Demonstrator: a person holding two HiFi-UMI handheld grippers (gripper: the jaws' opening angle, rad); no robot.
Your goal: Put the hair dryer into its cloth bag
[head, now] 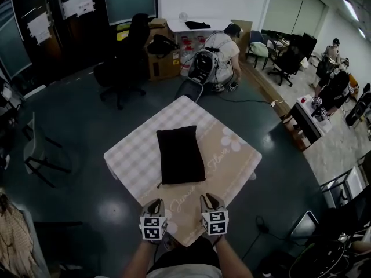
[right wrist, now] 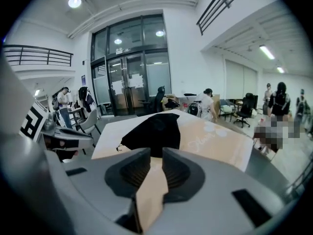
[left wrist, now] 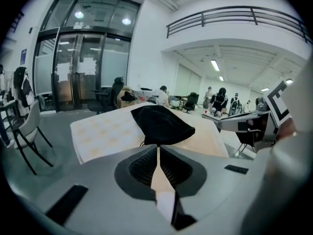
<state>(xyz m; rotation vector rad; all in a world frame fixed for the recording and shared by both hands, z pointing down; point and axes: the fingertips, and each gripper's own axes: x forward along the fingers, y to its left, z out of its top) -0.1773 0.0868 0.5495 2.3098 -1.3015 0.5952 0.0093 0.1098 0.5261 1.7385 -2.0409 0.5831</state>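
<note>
A black cloth bag [head: 180,154] lies flat in the middle of the table [head: 130,152], which wears a checked cream cloth with flower print. The bag [left wrist: 161,124] bulges a little and its mouth cannot be made out; no hair dryer shows anywhere. Both grippers hover side by side over the table's near edge, short of the bag [right wrist: 154,131]. My left gripper [head: 155,202] [left wrist: 157,148] has its pads together with nothing between them. My right gripper [head: 210,198] [right wrist: 156,153] stands open by a slim gap, and only the tablecloth shows through it.
Dark floor surrounds the small table. A black office chair [head: 124,68] and cardboard boxes [head: 165,62] stand at the back, where a person crouches by a backpack [head: 204,67]. A grey chair [head: 37,149] sits left. A low table [head: 310,117] and several people are at the right.
</note>
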